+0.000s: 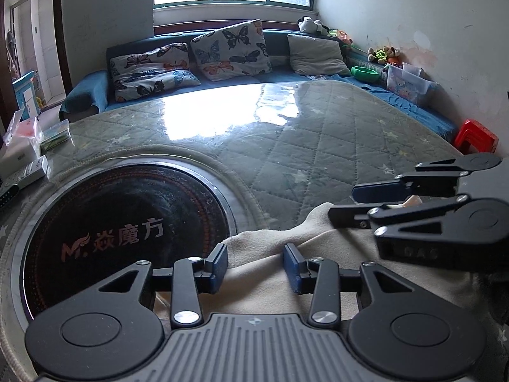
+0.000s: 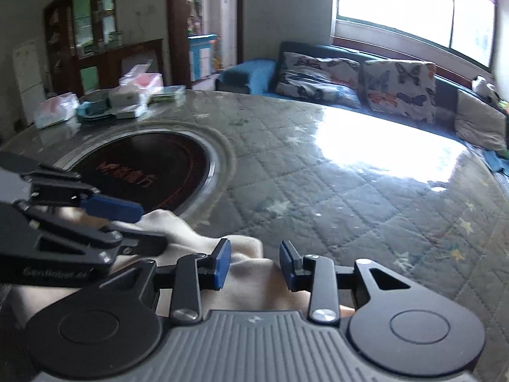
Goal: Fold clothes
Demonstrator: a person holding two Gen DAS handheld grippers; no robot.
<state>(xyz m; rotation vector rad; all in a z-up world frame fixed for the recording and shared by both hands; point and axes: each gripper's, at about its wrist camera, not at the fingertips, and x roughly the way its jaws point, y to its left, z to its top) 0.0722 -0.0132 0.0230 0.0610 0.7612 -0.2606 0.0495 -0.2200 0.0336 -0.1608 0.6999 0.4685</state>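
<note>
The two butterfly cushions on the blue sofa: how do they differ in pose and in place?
The left butterfly cushion lies low and slumped, near the sofa's arm. The right butterfly cushion stands taller, leaning against the backrest beside the plain grey cushion. They share the same pale fabric printed with dark, blue and orange butterflies.

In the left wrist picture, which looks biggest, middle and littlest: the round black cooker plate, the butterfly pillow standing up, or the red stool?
1. Round black cooker plate, but it sits nearest the camera.
2. Upright butterfly pillow.
3. Red stool, partly cut off by the table edge, so its true size is unsure.
</note>
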